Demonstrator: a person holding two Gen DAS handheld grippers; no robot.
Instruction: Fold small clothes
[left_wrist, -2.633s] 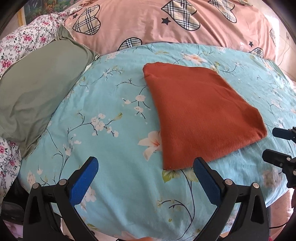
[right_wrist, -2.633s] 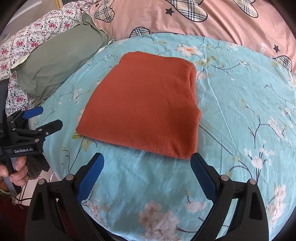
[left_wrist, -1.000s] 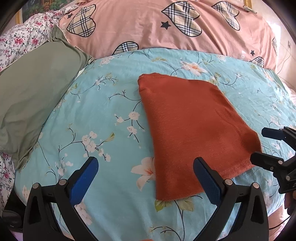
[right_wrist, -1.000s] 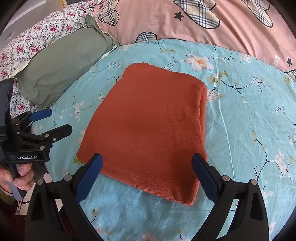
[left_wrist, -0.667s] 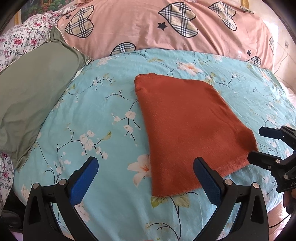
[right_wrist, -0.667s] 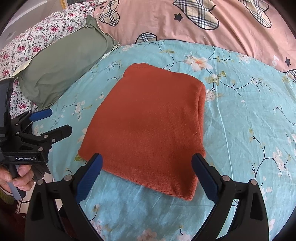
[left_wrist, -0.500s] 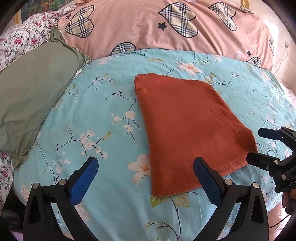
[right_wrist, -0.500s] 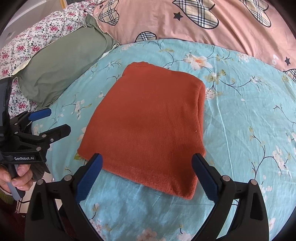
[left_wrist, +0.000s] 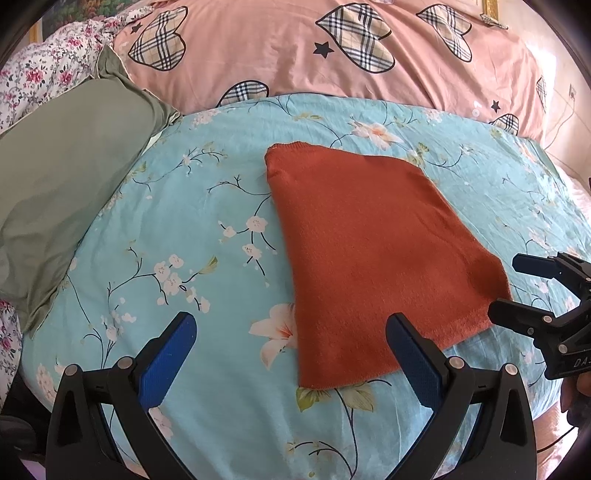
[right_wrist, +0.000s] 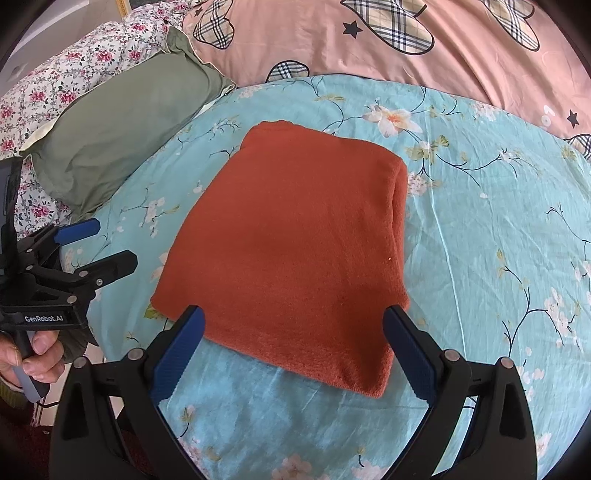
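On a blue floral sheet (left_wrist: 192, 206), spread over a bed, a rust-orange garment (right_wrist: 295, 240) is laid flat as a neat folded rectangle, with a doubled edge seen along its right side in the right wrist view. It is judged to be already folded, or close to it, and placed mid-sheet where both tools can reach it. The left gripper (left_wrist: 291, 354) is held low at the near edge of the sheet, its blue pads spread wide with nothing between them; the garment's near left corner lies just ahead of its right pad. The right gripper (right_wrist: 295, 347) is held over the garment's near edge, also spread wide and empty, the cloth framed between its fingers but not pinched. This placing suggests each tool is lined up on a near corner, perhaps for another fold. A hand (right_wrist: 26, 358) is seen on the left tool's handle. A green pillow (left_wrist: 62, 184) lies to the left, a pink heart-patterned cover (left_wrist: 332, 59) behind. No containers are visible.
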